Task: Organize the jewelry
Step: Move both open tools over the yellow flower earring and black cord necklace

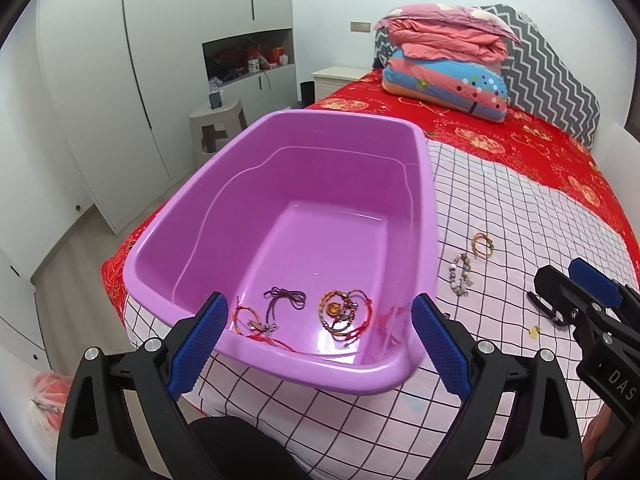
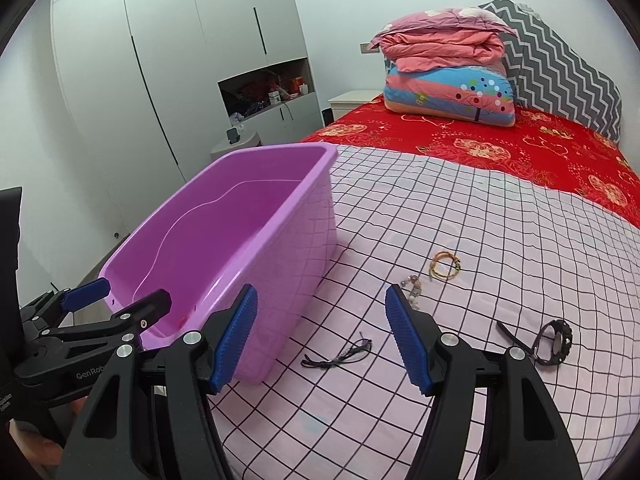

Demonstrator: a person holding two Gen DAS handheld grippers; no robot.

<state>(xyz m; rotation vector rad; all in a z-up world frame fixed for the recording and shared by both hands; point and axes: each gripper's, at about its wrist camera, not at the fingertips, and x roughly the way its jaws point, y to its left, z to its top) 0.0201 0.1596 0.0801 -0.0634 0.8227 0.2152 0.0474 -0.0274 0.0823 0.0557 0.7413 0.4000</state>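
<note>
A purple plastic tub point(image 1: 424, 216) point(image 2: 296, 248) stands on the pink checked bedspread point(image 1: 520, 216). Inside lie red cord bracelets point(image 1: 256, 322), a dark purple cord point(image 1: 285, 298) and a beaded bracelet bundle point(image 1: 346, 312). On the spread to its right lie a gold bracelet point(image 1: 483, 245) point(image 2: 445, 266), a beaded bracelet point(image 1: 462, 276) point(image 2: 414, 288), a black cord point(image 2: 340, 356), a black watch point(image 2: 554, 340) and a small yellow charm point(image 1: 534, 331). My left gripper point(image 1: 318, 344) is open and empty over the tub's near rim. My right gripper point(image 2: 322, 340) is open and empty above the black cord.
Folded pink and blue quilts point(image 1: 444, 60) sit at the head of the red bedsheet point(image 1: 520, 140). A white wardrobe point(image 1: 160, 60), a grey stool point(image 1: 218, 124) and a nightstand point(image 1: 336, 78) stand left of the bed.
</note>
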